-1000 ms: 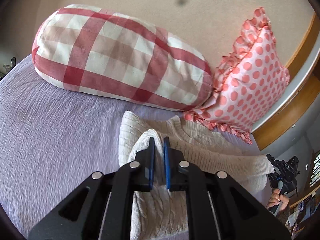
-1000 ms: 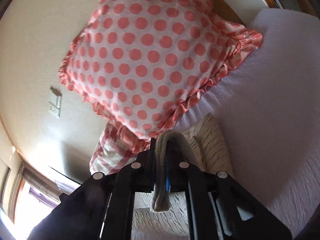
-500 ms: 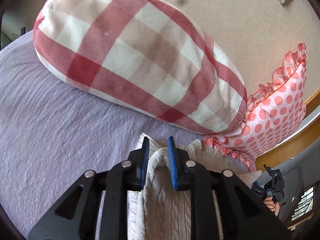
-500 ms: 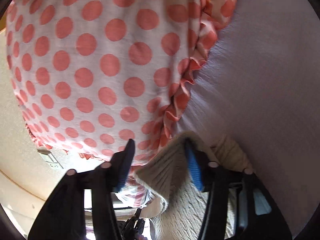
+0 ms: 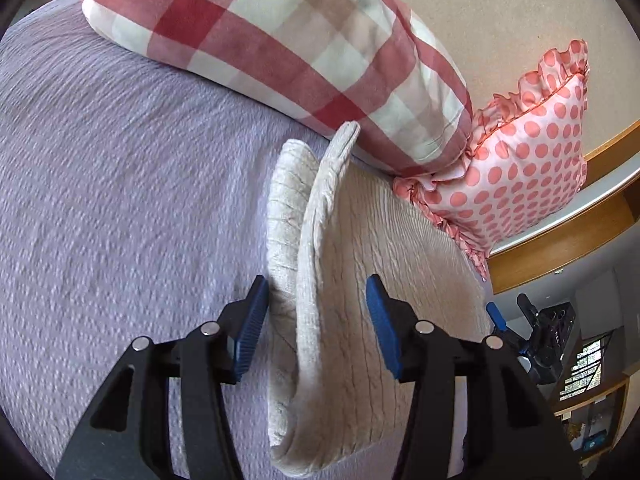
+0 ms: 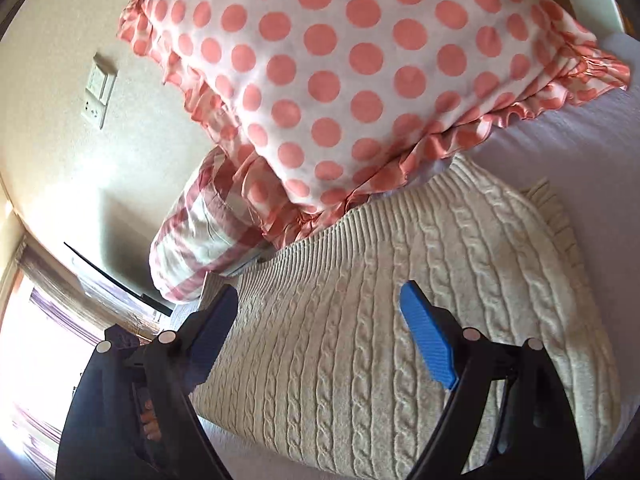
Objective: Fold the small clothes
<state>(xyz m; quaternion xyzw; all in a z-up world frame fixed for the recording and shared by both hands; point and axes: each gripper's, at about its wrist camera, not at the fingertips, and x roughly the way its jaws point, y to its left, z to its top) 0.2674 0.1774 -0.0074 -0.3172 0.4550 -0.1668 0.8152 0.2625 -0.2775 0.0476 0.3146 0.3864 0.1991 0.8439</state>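
A cream cable-knit sweater [image 5: 384,280] lies folded on the lilac bedspread [image 5: 120,200], its far edge against the pillows. My left gripper [image 5: 318,320] is open, its blue pads on either side of a raised fold at the sweater's left edge, not pinching it. In the right wrist view the sweater [image 6: 400,300] lies flat and my right gripper [image 6: 324,340] is open just above it, holding nothing.
A red-and-white checked bolster pillow [image 5: 280,40] and a pink polka-dot ruffled pillow [image 5: 528,152] lie against the wall at the head of the bed. The polka-dot pillow [image 6: 340,60] overlaps the sweater's far edge. A wooden ledge [image 5: 568,240] runs at the right.
Both grippers have opened and let go of the sweater's edge. The held fold has dropped onto the sweater near the pillows, and both grippers have drawn back a little.
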